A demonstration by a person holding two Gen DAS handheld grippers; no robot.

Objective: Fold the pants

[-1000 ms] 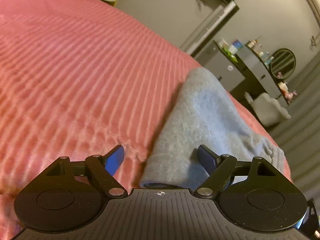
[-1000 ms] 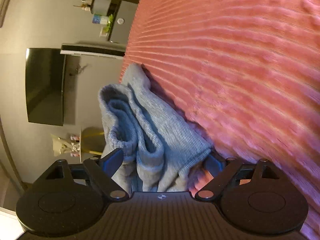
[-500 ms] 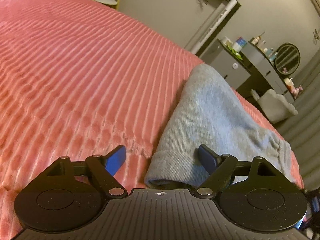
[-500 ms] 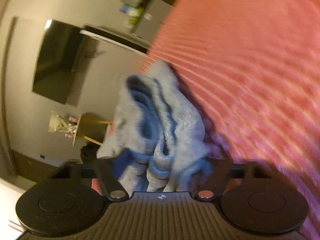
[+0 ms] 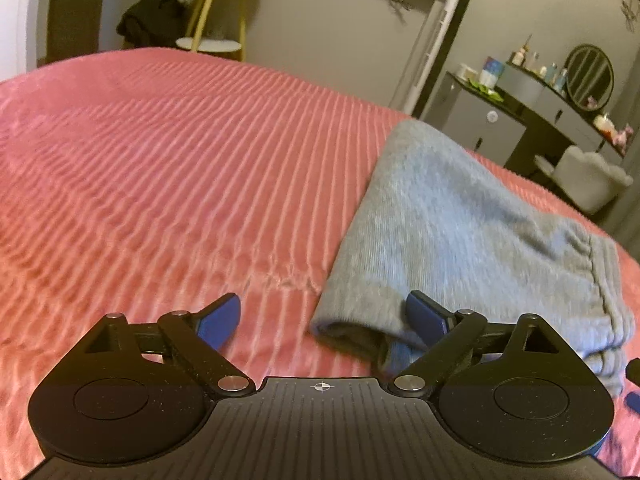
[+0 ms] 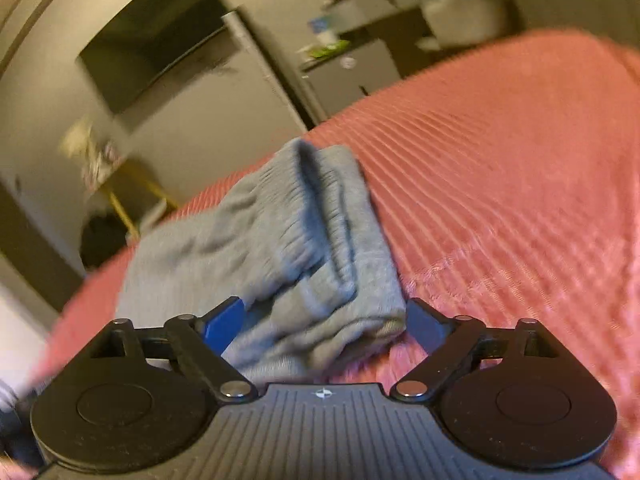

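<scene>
Left wrist view: grey pants (image 5: 460, 216) are seen folded into a compact bundle on the pink ribbed bedspread (image 5: 160, 168), near the bed's right edge w/ a dresser (image 5: 520, 120) beyond. The left gripper (image 5: 322, 318) is spread wide; its jaws have just been opening, and only the bundle's near corner sits between them, not pressed by either pad. In the right wrist view the right gripper (image 6: 324, 318) is also wide, jaws just opened again; the bundle's near end (image 6: 320, 320) lies between the pads (image 6: 222, 320) but no clamping is seen, so nothing is held. The fold is judged about done.

Risks, as judged: layers at the near end look loosely stacked, so a pad dragged across on withdrawal could catch an edge & pull the fold apart. Bundle is placed close to the bed edge; a nudge that way could be enough to slide it off. The right view is blurred, so contact there can't be fully ruled out.
</scene>
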